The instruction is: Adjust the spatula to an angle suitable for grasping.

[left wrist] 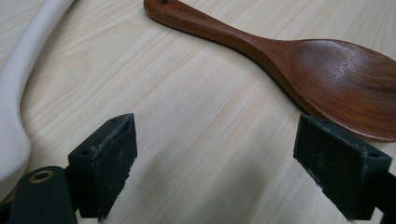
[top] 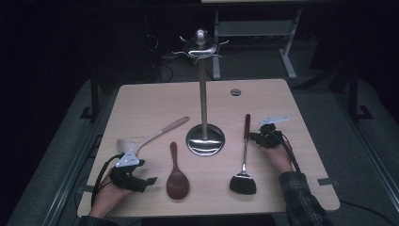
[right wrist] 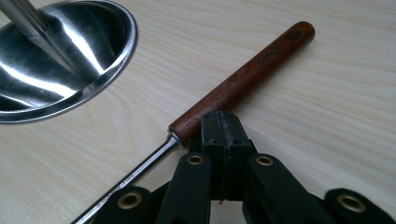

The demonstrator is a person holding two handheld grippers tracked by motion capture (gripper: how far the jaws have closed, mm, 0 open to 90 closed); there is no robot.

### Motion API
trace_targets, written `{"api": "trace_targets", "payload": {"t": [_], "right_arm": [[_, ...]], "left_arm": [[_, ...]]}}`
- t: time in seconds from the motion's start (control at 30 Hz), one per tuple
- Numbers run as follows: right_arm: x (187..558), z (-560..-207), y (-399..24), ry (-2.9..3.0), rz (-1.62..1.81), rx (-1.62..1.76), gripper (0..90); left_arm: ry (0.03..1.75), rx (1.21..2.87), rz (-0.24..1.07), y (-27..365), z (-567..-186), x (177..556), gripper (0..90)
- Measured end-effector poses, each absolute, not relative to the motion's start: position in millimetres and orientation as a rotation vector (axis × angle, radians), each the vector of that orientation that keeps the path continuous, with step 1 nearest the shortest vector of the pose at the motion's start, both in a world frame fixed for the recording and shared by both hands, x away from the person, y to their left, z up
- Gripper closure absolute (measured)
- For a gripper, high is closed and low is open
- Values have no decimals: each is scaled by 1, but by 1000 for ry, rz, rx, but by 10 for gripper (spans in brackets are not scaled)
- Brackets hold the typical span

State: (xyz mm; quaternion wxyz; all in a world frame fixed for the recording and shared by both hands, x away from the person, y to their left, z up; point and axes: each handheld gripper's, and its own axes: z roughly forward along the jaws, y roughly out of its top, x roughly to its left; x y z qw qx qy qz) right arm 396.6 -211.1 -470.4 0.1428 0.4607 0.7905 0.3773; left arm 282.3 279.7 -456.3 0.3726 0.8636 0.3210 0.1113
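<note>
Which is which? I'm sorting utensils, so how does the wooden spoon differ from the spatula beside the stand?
The wooden spoon is all brown wood; the spatula has a wooden handle, metal shaft and black blade. The wooden spoon is shorter, with a rounded bowl; the spatula is longer, with a flat blade. Both lie flat, heads toward the person.
</note>
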Motion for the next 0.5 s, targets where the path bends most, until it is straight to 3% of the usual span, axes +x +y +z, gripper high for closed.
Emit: {"api": "trace_targets", "payload": {"t": [0.5], "right_arm": [[397, -469, -202, 2302, 1106, 1312, 899]], "left_arm": [[822, 2212, 284, 280, -456, 282, 132]]}}
